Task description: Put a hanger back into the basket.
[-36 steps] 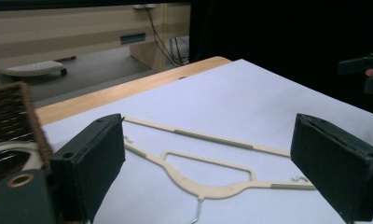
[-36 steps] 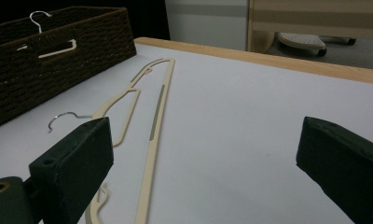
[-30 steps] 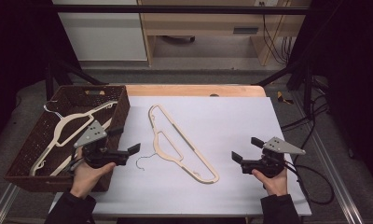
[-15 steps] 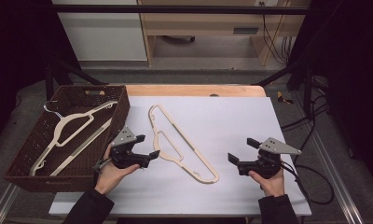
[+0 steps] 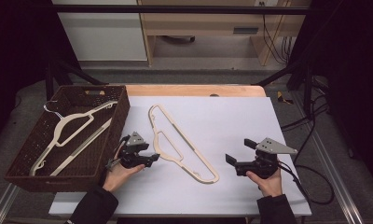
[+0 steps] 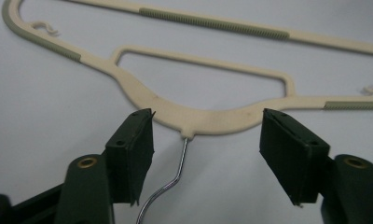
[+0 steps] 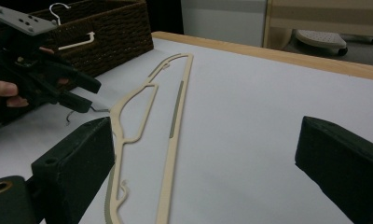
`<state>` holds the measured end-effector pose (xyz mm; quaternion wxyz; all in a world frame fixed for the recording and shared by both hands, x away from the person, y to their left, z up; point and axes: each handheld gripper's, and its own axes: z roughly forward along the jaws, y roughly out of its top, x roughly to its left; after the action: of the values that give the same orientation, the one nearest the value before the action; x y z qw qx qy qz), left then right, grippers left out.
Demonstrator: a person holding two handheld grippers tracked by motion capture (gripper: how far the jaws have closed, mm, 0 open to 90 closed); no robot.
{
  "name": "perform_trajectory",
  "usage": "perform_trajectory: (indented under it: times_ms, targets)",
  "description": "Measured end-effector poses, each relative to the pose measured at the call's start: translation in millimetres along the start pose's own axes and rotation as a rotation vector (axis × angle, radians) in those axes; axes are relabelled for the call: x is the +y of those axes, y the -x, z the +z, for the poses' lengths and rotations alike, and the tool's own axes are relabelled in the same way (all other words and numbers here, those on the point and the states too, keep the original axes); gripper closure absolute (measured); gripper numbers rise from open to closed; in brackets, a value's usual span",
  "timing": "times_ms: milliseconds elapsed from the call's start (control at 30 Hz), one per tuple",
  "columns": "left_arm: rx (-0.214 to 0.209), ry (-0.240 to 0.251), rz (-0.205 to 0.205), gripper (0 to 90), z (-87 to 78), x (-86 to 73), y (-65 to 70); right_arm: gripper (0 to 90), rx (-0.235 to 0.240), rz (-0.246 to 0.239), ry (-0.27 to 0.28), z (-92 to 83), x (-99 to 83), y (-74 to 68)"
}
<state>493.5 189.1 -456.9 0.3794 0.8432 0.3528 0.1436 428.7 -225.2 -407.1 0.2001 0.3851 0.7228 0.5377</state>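
left gripper [image 5: 147, 158]: came down from the basket [image 5: 31, 177] side to the hanger's wire hook [image 6: 175, 177]; jaws just been closing, not yet pinching it
right gripper [image 5: 231, 161]: unmoved, jaws apart, empty
hanger [image 5: 182, 144]: flat on white table [image 5: 250, 116], same spot

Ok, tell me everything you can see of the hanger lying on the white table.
The hanger is cream, apparently plastic, with grey ribbed grip strips, small notch hooks near its ends and a thin metal hook at the neck. It lies flat and diagonal on the white table, right of the wicker basket. The left tool has just been closing, its jaws straddling the neck and hook without touching.
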Motion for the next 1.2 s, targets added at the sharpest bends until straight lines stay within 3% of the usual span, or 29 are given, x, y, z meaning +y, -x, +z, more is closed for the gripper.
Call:
perform_trajectory:
  times_ms: [167, 467, 633, 867, 1000, 1100, 1200]
  targets:
    - [0.034, -0.05, 0.01, 47.7, 8.3, -3.2, -3.7, 5.1, 0.005, -0.008, -0.004, 0.6, -0.3, -0.4]
    - [0.026, -0.097, 0.013, 66.6, 12.6, -6.4, -4.0, 5.3, 0.005, -0.007, -0.01, 3.3, -1.4, -1.5]
    - [0.024, -0.098, 0.027, 75.8, 14.1, -7.3, -3.9, 5.5, 0.008, -0.01, -0.016, 3.9, -2.0, -1.6]
    - [0.021, -0.106, 0.056, 79.5, 15.1, -6.5, -3.5, 5.6, 0.01, -0.007, -0.018, 5.7, -2.5, -2.0]
    - [0.016, -0.11, 0.033, 81.7, 16.0, -5.1, -5.2, 5.5, 0.013, -0.009, -0.023, 7.8, -3.3, -2.7]
    - [0.018, -0.124, 0.026, 87.5, 16.3, -3.3, -6.2, 5.6, 0.016, -0.008, -0.023, 8.1, -3.1, -2.6]
    - [0.024, -0.126, 0.029, 87.6, 16.2, -3.0, -5.1, 5.6, 0.013, -0.003, -0.023, 8.3, -2.9, -2.6]
